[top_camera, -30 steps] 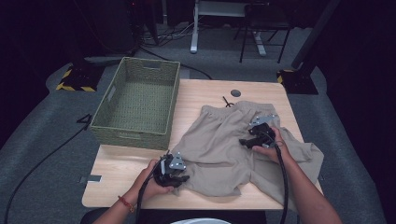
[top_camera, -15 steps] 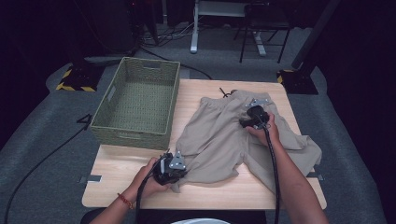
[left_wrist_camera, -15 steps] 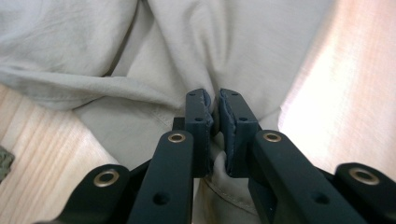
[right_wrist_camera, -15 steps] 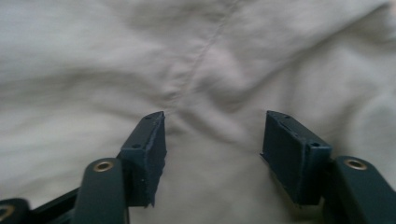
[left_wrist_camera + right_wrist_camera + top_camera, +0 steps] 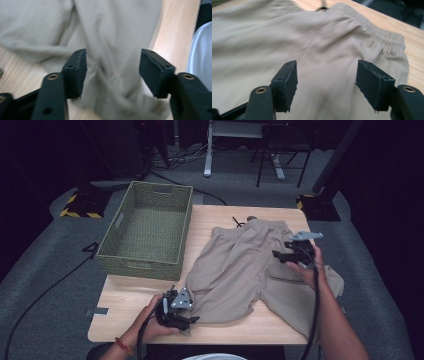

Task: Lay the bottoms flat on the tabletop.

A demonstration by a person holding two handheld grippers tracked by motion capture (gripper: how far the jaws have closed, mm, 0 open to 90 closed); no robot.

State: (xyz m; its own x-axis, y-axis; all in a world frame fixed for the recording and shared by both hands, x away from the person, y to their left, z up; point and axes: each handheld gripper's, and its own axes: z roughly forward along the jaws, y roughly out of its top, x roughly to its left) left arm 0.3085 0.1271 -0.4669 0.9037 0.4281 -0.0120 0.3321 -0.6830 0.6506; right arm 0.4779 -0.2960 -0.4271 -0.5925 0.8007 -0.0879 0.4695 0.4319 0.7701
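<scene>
Lying spread over the right half of the bench [image 5: 220, 220], the tan shorts [image 5: 240, 270] have their elastic waistband [image 5: 265, 226] toward the far edge and their two legs running toward the near edge, one leg ending close to the near edge left of centre and the other reaching past the right edge. A dark drawstring [image 5: 237, 222] shows on the wood just beside the waistband. The left hand-held gripper [image 5: 189, 320] sits low at the near edge, at the hem of the left leg; its jaws have just been opening and now stand apart, with rumpled cloth [image 5: 112, 82] seen between and beyond them but neither pad pressing on it. The right hand-held gripper [image 5: 278, 255] hangs above the right side of the shorts, below the waistband, its jaws wide and holding nothing; in its own view the smooth cloth [image 5: 312, 50] lies under the open jaws, the gathered waistband [image 5: 384, 37] farther off by the bare wood. A green woven basket [image 5: 150, 265] stands on the left part of the bench, its far end overhanging the far left corner, just beside the shorts. Whether the basket touches the cloth cannot be told.
</scene>
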